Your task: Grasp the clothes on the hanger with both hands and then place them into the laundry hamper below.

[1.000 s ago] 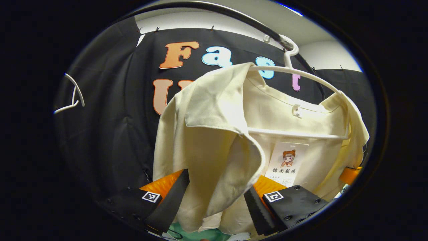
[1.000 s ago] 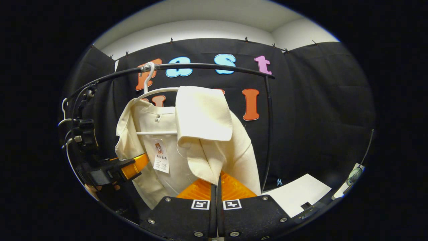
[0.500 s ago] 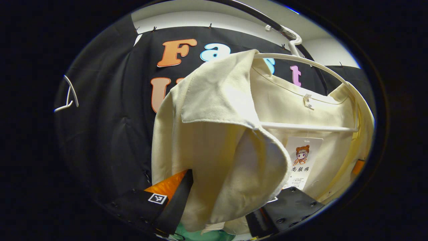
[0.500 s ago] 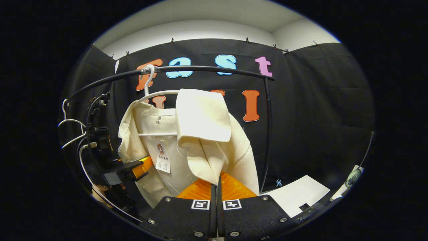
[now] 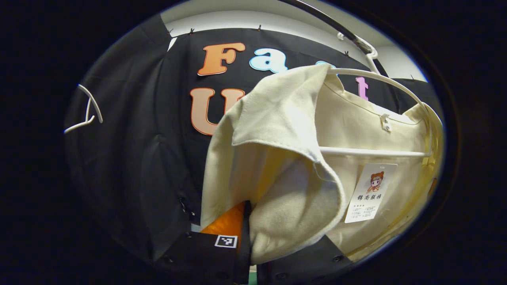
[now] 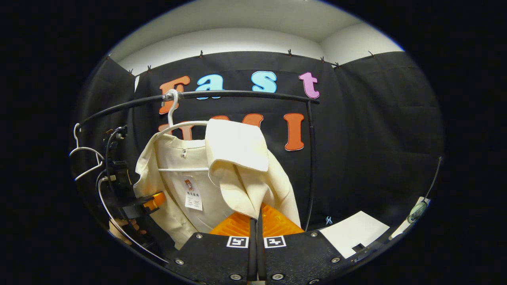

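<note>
**Cream garment on hanger, both grippers at its lower edges**

The cream woven fabric garment (image 6: 186, 186) is hanging on a white plastic hanger (image 6: 174, 126), which is hooking over a black curved metal rail (image 6: 237, 95). One front panel is folding over the hanger's shoulder and draping downward as a broad flap (image 5: 285, 158). A white paper tag (image 5: 370, 194) is dangling inside the garment, below the hanger's crossbar (image 5: 372, 152).

In the left gripper view, the left gripper (image 5: 253, 245) is sitting at the lower edge of the folded flap. One finger (image 5: 237, 225) is lying against the cloth; the other finger is hiding behind the fabric, so it cannot be told whether this gripper is pinching the cloth. In the right gripper view, the same gripper (image 6: 148, 202) is showing at the garment's far side, touching the cloth, with a hand (image 6: 122, 227) holding it from below.

The right gripper (image 6: 256, 221) is pinching the garment's hanging front edge, its fingers pressing together on the cloth with almost no gap.

A second, bare white hanger (image 6: 85, 158) is hanging on the rail, well apart from the garment. A white sheet (image 6: 352, 233) is lying low, near the black cloth wall (image 6: 376, 138).
</note>
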